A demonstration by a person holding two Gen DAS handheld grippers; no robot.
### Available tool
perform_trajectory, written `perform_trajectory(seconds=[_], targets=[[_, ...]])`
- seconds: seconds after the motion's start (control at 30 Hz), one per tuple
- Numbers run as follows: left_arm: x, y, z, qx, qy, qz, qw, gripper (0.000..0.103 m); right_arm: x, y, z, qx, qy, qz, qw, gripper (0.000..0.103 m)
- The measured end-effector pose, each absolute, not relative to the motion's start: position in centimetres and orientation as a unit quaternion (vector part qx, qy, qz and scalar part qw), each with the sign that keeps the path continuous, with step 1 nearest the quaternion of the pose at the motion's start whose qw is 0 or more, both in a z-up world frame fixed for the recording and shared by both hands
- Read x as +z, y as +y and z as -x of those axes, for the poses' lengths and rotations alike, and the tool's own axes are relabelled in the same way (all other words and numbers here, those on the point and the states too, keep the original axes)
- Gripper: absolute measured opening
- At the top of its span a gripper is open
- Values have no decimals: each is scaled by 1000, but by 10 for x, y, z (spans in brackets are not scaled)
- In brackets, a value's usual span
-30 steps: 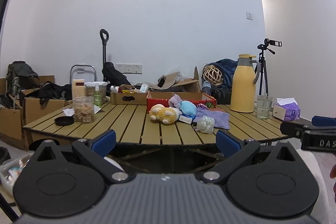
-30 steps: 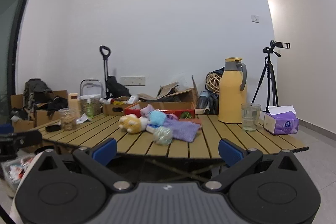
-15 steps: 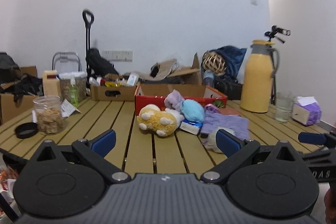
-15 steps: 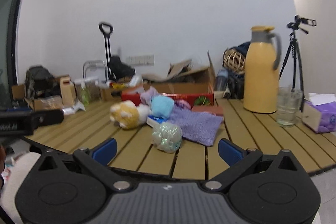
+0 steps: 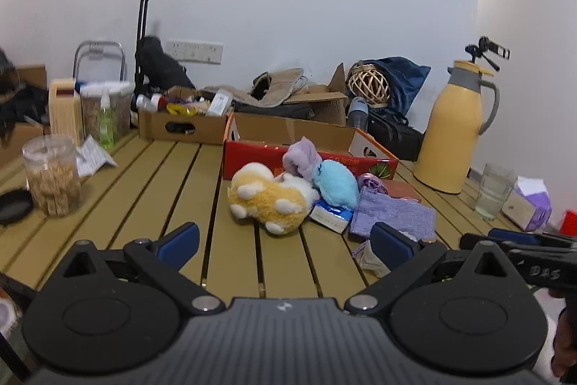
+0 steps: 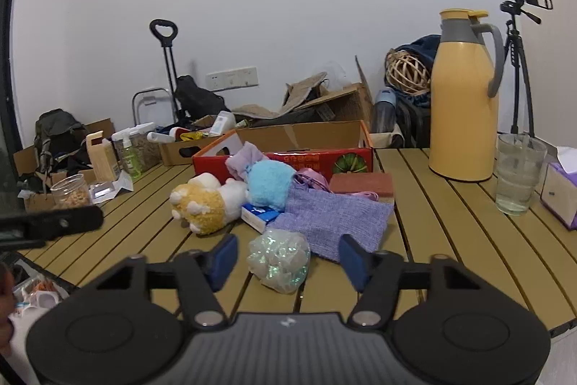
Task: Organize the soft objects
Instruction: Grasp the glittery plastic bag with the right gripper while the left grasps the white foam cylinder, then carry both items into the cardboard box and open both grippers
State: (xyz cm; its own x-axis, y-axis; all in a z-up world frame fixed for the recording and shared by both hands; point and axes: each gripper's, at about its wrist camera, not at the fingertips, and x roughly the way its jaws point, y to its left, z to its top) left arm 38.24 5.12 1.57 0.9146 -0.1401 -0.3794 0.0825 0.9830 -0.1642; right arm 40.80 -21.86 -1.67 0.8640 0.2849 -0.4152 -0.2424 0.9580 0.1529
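A yellow-and-white plush toy [image 5: 271, 199] [image 6: 207, 201] lies on the slatted wooden table [image 5: 180, 190], against a light blue plush [image 5: 337, 184] [image 6: 268, 183] and a lilac plush [image 5: 302, 157]. A purple knitted cloth [image 6: 331, 217] [image 5: 391, 211] lies to their right, and an iridescent mesh puff [image 6: 279, 257] sits in front of it. Behind them stands a red cardboard box [image 6: 317, 159] [image 5: 288, 154]. My right gripper [image 6: 288, 257] has the puff between its fingers, its jaws are closing, and the pads stand clear of it. My left gripper [image 5: 285, 240] is open over bare slats, short of the yellow plush.
A yellow thermos jug [image 6: 465, 96], a glass of water [image 6: 519, 174] and a tissue box [image 6: 560, 193] stand at the right. A jar of snacks [image 5: 52, 177], a black lid [image 5: 14, 206], bottles and a brown box [image 5: 184, 125] are at the left. A terracotta block [image 6: 362, 184] lies by the cloth.
Both grippers have come forward over the table toward the soft pile. The right gripper's fingers have narrowed and now flank the mesh puff. The left gripper stays wide.
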Motion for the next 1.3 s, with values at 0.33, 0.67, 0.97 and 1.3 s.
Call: perform_trajectory(seconds=[0.33, 0.67, 0.97, 1.3], targets=[[-2, 65, -427, -67, 221, 92, 969, 103, 4, -206, -440, 146, 250, -6, 957, 58], [9, 76, -538, -15, 235, 72, 969, 101, -71, -186, -509, 173, 302, -30, 937, 43], [-28, 66, -636, -39, 299, 70, 951, 52, -85, -189, -539, 232, 288, -43, 928, 39], [-32, 57, -628, -58, 287, 30, 956, 52, -92, -199, -544, 252, 291, -77, 920, 38]])
